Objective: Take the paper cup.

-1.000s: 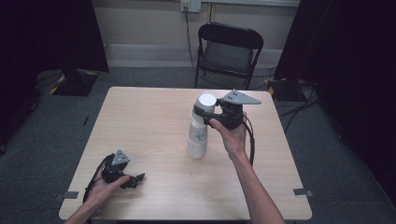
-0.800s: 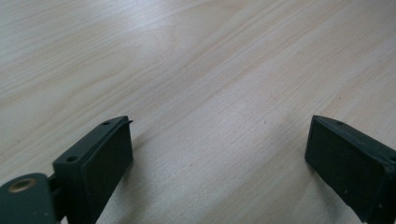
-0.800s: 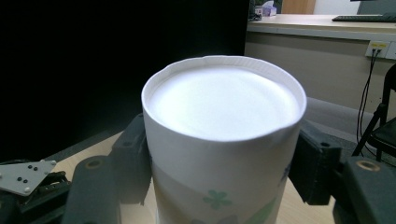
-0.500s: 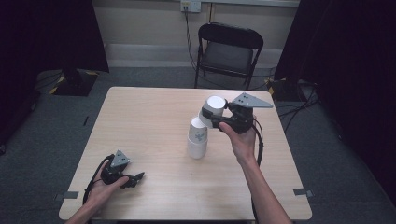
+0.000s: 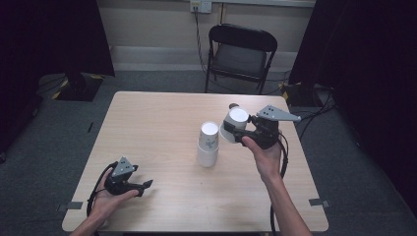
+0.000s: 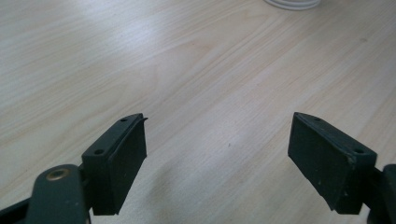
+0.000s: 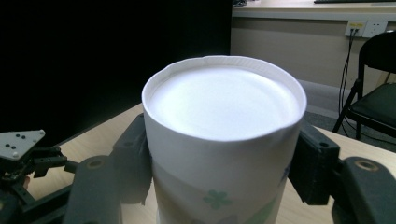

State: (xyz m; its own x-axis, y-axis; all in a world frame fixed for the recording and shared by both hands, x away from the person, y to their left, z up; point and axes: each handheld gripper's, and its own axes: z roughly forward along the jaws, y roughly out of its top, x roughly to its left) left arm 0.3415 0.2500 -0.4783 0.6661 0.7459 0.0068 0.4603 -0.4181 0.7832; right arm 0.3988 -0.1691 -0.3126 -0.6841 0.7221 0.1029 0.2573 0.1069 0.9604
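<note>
Holding a white paper cup (image 5: 235,122) upside down between both jaws of the right gripper (image 5: 244,132), above the table (image 5: 157,128), just right of the cup stack (image 5: 208,144). Keeping the left gripper (image 5: 143,186) spread open, empty, resting at the near left.

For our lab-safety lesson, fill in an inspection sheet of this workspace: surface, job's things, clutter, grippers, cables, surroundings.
Surface: light wooden table, bare apart from the cups.
Job's things: inverted paper cup stack standing mid-table; one inverted paper cup held off the table beside it.
Clutter: nothing seen.
Grippers: right gripper shut on the paper cup; left gripper open, low over the near left corner.
Cables: black cable trailing from the right gripper; wall cable behind.
Surroundings: black folding chair, grey floor, dark curtains.
</note>
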